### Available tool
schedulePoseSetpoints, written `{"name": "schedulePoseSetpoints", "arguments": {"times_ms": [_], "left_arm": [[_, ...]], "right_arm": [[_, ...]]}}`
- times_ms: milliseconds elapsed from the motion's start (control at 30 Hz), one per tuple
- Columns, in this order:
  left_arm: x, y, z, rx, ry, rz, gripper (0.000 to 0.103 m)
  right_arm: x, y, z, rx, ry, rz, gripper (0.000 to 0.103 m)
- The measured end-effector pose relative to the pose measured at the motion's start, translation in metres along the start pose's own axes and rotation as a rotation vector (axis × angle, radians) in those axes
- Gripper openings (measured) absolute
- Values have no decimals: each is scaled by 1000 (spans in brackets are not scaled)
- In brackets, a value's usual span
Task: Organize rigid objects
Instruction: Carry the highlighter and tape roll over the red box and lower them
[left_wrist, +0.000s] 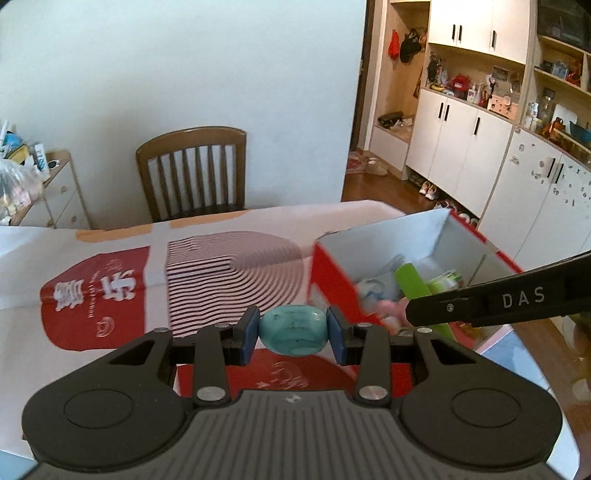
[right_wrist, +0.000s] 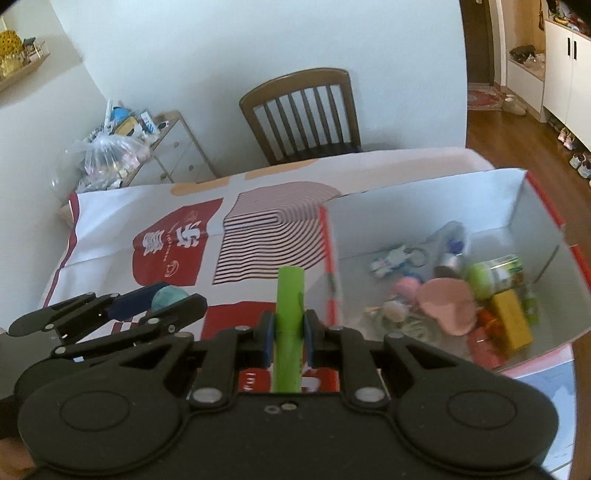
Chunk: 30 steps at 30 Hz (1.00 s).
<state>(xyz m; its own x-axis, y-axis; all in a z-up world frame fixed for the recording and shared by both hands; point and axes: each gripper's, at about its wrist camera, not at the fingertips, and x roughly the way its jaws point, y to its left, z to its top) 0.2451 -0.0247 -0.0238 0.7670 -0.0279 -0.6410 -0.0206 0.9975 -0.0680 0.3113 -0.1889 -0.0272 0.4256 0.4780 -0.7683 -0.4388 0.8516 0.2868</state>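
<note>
The left gripper (left_wrist: 291, 332) had its jaws clamped on a teal egg-shaped toy (left_wrist: 293, 329), held above the tabletop (left_wrist: 110, 258) just beside the red box (right_wrist: 517, 199). The right gripper (right_wrist: 289, 328) pinched a green tube (right_wrist: 290, 310) upright nearer the box, both apparently bound for the box, where other items lay.

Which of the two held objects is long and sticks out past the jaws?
The lime-green stick in the right gripper; the teal oval piece is short and rounded.
</note>
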Motion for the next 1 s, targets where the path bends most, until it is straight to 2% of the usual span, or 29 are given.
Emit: {"name": "schedulePoseSetpoints", "arguments": {"times_ms": [267,600,800,1000], "left_arm": [[15,-62,13,29,8,-17,38],[51,-123,18,59,61,-29,38],[80,-145,17,83,120,-23,38],[118,-154,11,79,219,1,38]], "right_arm": [[-30,-66,10,19,-34,-9,15],[-38,-137,16,56,-40,-34,15],[-29,-166,19,60,-15,-46,15],[-9,-187,24,52,19,-64,15]]}}
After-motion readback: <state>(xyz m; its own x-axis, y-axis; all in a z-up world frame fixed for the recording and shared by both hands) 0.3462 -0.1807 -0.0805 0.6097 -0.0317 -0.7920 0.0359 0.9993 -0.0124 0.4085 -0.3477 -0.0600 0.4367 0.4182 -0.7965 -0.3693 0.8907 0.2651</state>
